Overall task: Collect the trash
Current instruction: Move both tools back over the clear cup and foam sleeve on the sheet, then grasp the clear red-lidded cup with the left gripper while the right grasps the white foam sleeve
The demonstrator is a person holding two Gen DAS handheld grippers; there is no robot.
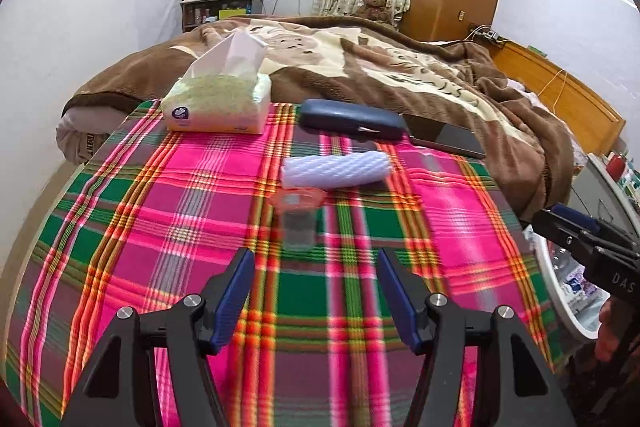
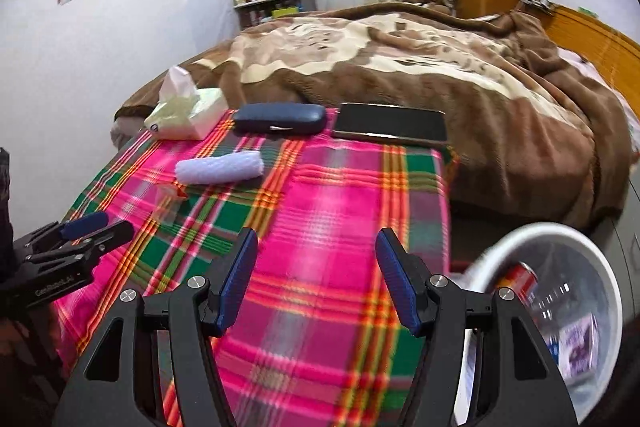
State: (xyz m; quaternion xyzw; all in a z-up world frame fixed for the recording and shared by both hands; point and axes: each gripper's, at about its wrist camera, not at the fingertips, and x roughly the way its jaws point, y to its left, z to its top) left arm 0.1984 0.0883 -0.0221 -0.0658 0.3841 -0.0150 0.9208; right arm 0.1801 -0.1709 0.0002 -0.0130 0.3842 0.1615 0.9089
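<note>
A clear plastic cup with an orange rim (image 1: 297,223) lies on the plaid cloth (image 1: 160,227), just ahead of my open, empty left gripper (image 1: 316,267). It shows faintly in the right wrist view (image 2: 170,197). A white foam net roll (image 1: 335,169) lies just behind it, also seen in the right wrist view (image 2: 219,167). My right gripper (image 2: 317,251) is open and empty above the cloth (image 2: 340,187), left of a white trash bin (image 2: 608,267) holding a red can (image 2: 518,277) and wrappers. The bin's rim shows at the right of the left wrist view (image 1: 556,291).
At the cloth's far edge are a tissue pack (image 1: 218,103), a dark blue glasses case (image 1: 352,119) and a black tablet (image 2: 390,126). A bed with a brown blanket (image 2: 400,67) lies behind. Each gripper appears in the other's view: the right (image 1: 560,223), the left (image 2: 108,225).
</note>
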